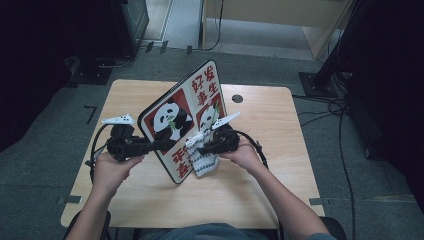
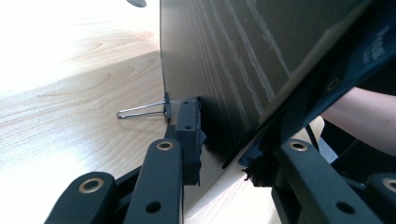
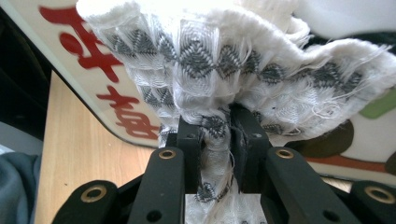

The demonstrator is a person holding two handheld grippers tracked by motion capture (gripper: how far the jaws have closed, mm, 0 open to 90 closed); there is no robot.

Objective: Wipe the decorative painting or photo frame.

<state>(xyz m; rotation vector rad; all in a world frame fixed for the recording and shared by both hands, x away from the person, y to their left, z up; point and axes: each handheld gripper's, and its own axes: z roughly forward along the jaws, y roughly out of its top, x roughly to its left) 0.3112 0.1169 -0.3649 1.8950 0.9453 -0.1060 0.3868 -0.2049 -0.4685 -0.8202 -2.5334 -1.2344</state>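
A: Where's the panda board (image 1: 182, 120)?

B: Standing tilted on edge on the wooden table (image 1: 260, 190), near its middle. The left gripper (image 1: 160, 145) has its jaws clamped on the board's edge, one each side; a binder clip (image 2: 154, 110) sits just beyond them.

A: And the right gripper (image 1: 202, 148)?

B: Nearly closed, pinching a white cloth (image 3: 224, 70) with grey diamond weave, pressed against the board's printed face

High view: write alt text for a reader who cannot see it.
A person at a wooden table holds a panda board tilted up on its edge with the left gripper, while the right gripper presses a white patterned cloth against the board's printed face.
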